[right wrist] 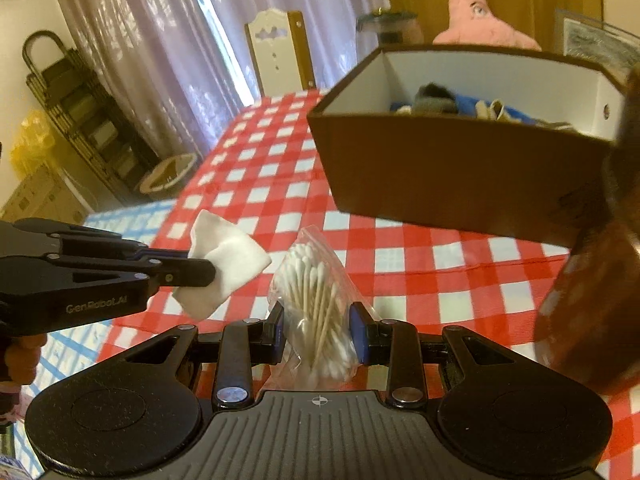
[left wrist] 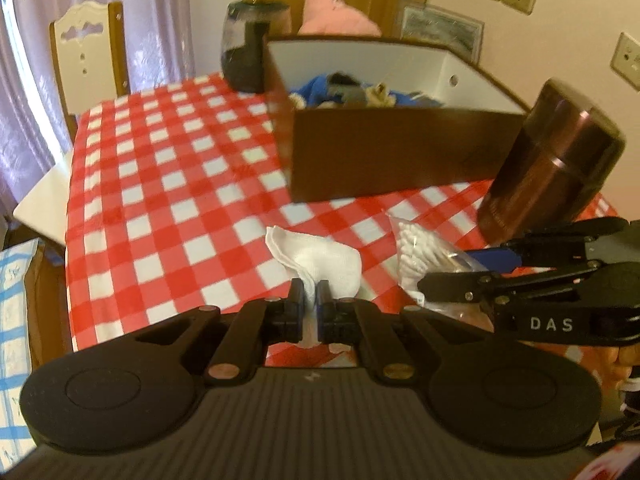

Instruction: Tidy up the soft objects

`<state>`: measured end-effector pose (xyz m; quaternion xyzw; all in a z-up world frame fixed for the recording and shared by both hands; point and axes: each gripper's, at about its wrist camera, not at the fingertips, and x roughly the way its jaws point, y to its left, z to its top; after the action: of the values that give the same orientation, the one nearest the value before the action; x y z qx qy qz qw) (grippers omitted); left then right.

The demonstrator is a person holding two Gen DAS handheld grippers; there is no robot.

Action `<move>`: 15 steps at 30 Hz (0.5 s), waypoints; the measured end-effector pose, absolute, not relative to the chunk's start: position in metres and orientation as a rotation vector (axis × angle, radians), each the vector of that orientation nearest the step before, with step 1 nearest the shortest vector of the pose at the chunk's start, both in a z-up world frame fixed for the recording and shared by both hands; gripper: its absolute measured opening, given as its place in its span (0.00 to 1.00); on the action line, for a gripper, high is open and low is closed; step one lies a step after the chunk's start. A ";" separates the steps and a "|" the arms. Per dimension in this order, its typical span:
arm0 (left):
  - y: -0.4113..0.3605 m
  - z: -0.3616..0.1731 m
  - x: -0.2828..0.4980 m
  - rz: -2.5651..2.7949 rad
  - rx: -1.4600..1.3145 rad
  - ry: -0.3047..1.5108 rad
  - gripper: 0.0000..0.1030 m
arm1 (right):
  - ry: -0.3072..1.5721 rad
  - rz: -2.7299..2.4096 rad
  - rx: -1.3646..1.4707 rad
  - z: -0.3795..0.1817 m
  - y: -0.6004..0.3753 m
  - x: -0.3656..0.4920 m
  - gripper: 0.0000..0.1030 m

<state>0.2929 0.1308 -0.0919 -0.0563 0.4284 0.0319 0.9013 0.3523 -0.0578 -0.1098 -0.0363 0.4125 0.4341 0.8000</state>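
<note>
A: Start at your left. Your left gripper (left wrist: pixel 310 300) has its jaws pinched almost together on the white cotton pad (left wrist: pixel 316 258), which stands up out of the pads toward twelve o'clock, clear of the checked tablecloth (left wrist: pixel 168 184).

B: And from the other camera?

A: There the white cotton pad (right wrist: pixel 224 264) hangs at about nine o'clock, lifted off the cloth, with the left gripper (right wrist: pixel 208 270) clamped on its corner.

B: Moving right, then.

A: Your right gripper (right wrist: pixel 316 332) holds the bag of cotton swabs (right wrist: pixel 316 292) between jaws set at a moderate gap, the pads pressing on the plastic at both sides. In the left view the bag of cotton swabs (left wrist: pixel 420 256) sits at about three o'clock, just beside the pad.

B: So which step is this?

A: I judge it to be the carry: both things are gripped and off the table, neither yet stowed. The brown box (left wrist: pixel 384 152) lies toward one o'clock from your left gripper, open-topped, with soft items already inside.

B: What does the next move ask of me?

A: Take both over the box's near wall, keeping clear of the dark brown canister (left wrist: pixel 556 160) at its right, then release above the opening.
</note>
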 end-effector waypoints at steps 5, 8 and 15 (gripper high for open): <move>0.115 -0.067 0.292 0.037 -0.109 0.833 0.05 | 0.833 0.946 -0.033 -0.080 -0.087 0.345 0.32; 0.105 -0.050 0.293 0.020 -0.103 0.797 0.05 | 0.793 0.947 -0.007 -0.059 -0.108 0.342 0.32; 0.082 -0.010 0.311 -0.013 -0.101 0.703 0.05 | 0.668 0.938 0.015 -0.005 -0.153 0.350 0.32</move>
<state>0.3105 0.0822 -0.0097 -0.0494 0.3443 -0.0066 0.9375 0.3503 -0.1531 -0.0052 0.0070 0.3157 0.4437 0.8387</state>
